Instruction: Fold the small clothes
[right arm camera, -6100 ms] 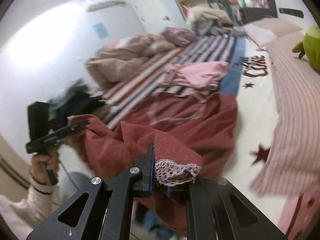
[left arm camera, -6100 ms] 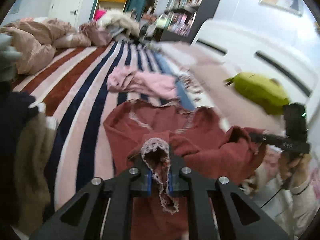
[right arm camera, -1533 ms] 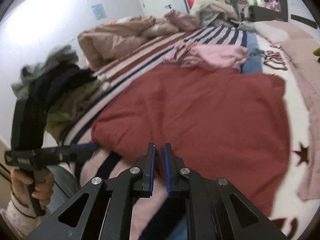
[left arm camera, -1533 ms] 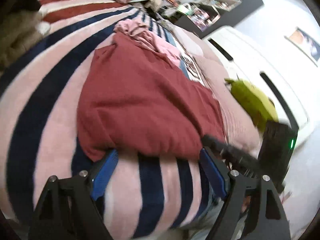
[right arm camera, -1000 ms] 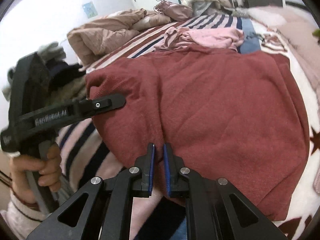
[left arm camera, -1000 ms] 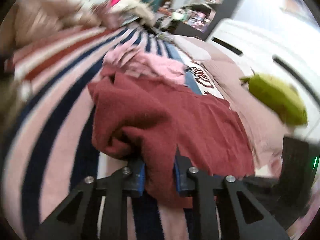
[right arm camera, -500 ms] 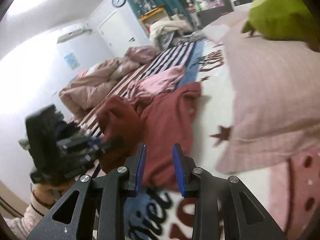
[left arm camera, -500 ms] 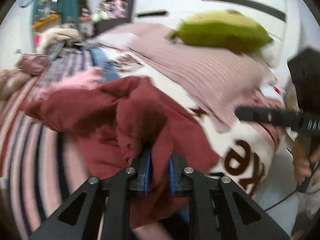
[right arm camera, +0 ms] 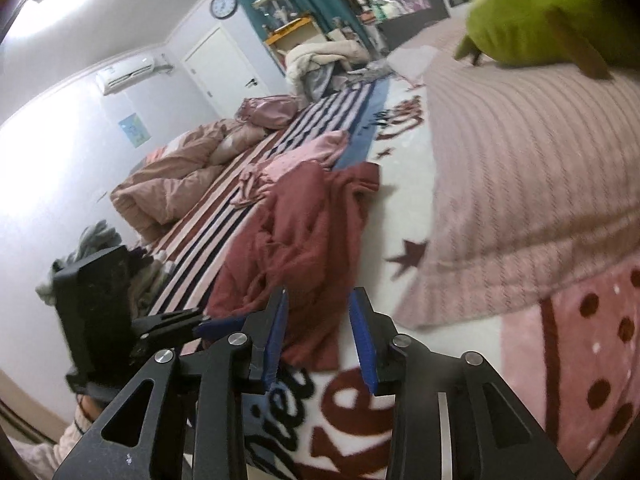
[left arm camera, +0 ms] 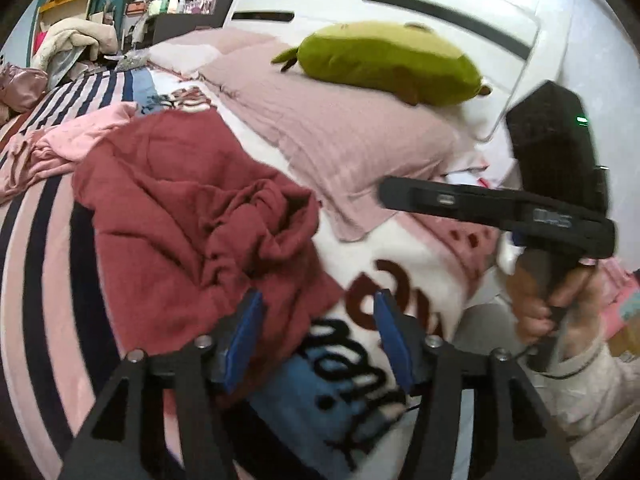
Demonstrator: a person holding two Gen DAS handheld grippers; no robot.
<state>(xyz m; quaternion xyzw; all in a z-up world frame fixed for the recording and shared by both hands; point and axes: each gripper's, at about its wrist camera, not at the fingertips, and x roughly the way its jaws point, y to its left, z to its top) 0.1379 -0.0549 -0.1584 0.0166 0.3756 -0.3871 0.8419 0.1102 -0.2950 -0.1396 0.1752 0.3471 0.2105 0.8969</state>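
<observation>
The black two-finger left gripper point(left arm camera: 316, 320) with blue pads is angled downward, its jaws opening with nothing pressed between them. The matching right gripper point(right arm camera: 318, 328) is likewise opening and empty, gripped by a bare hand point(left arm camera: 548, 292).

Rust-red garment point(left arm camera: 192, 208), striped blanket point(left arm camera: 44, 264), green plush point(left arm camera: 384, 68).

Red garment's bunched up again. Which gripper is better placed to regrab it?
Probably left. The left gripper, jaws opening and gripping nothing, sits right over the red garment's near hem. The right gripper, also opening and empty, hangs mostly over the printed blanket beside it.
</observation>
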